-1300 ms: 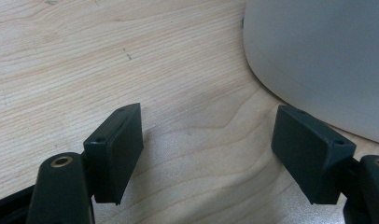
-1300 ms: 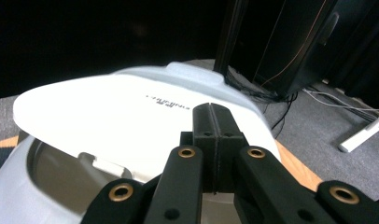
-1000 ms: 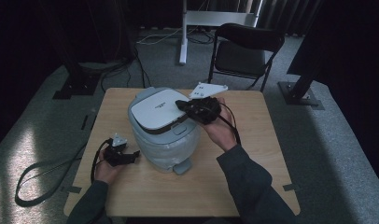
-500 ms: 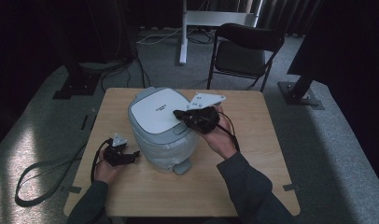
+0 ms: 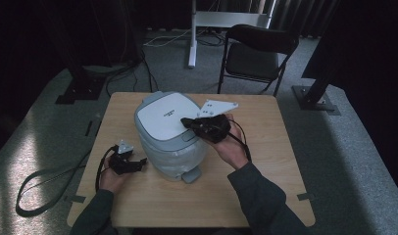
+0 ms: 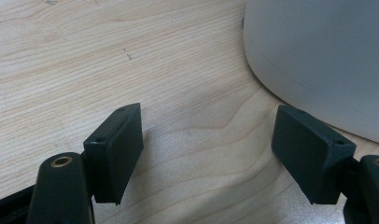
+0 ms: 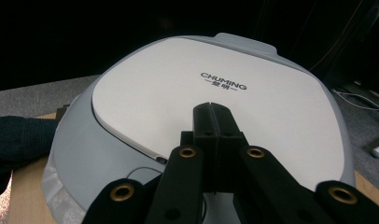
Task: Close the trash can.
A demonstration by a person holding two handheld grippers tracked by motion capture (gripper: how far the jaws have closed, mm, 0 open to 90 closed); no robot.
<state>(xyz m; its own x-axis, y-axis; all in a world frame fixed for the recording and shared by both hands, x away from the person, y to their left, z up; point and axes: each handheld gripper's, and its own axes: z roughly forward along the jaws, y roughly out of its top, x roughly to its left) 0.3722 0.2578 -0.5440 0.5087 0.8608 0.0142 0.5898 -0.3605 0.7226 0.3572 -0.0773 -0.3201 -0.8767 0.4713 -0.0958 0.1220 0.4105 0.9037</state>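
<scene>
**Closed tongs resting over the cooker lid**

While the rice cooker (image 5: 170, 134) is sitting near the middle of the wooden bench (image 5: 265, 196), slightly to the left, the right tongs (image 5: 186, 122) are hovering at the right edge of its white lid (image 7: 201, 107), with both jaws pressed flat together and nothing between them. In the right gripper view the closed tips are lying just over the lid below the printed brand name; whether they are touching it I cannot tell. The left tongs (image 6: 208, 149) are resting low on the bench at the cooker's near left side, their jaws standing wide apart and holding nothing, with bare wood between them and the cooker's grey wall (image 6: 318, 60) just beyond the right-hand jaw.
</scene>
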